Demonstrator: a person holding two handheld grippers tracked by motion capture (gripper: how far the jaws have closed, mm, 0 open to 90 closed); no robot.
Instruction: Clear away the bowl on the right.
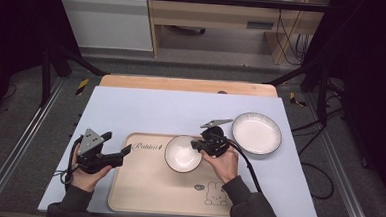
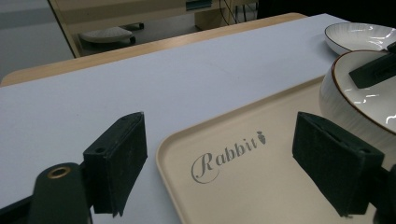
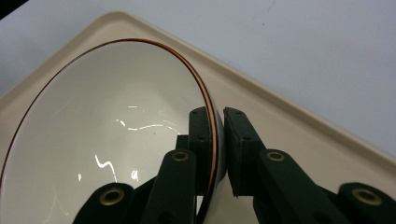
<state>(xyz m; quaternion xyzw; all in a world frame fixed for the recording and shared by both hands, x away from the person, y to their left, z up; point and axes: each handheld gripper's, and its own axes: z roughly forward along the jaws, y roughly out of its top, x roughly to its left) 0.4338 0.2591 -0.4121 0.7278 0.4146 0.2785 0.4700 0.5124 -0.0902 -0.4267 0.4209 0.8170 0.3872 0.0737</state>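
Plate (image 1: 256, 133) just R of claw-held bowl (image 1: 183, 153)

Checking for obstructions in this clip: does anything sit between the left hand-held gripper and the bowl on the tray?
Nothing visible does. The left hand-held gripper is open at the tray's left edge; bare tray surface lies between it and the bowl, whose rim the right hand-held gripper clamps.

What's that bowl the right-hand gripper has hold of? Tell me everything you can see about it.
The bowl is round, glossy white inside like glazed ceramic, with a thin brown rim and a ribbed outer wall. It is empty. It sits at the far right part of the beige tray, possibly tipped a little; whether it is lifted is hard to tell. The right gripper pinches its rim, one jaw inside, one outside. Nothing else touches it.
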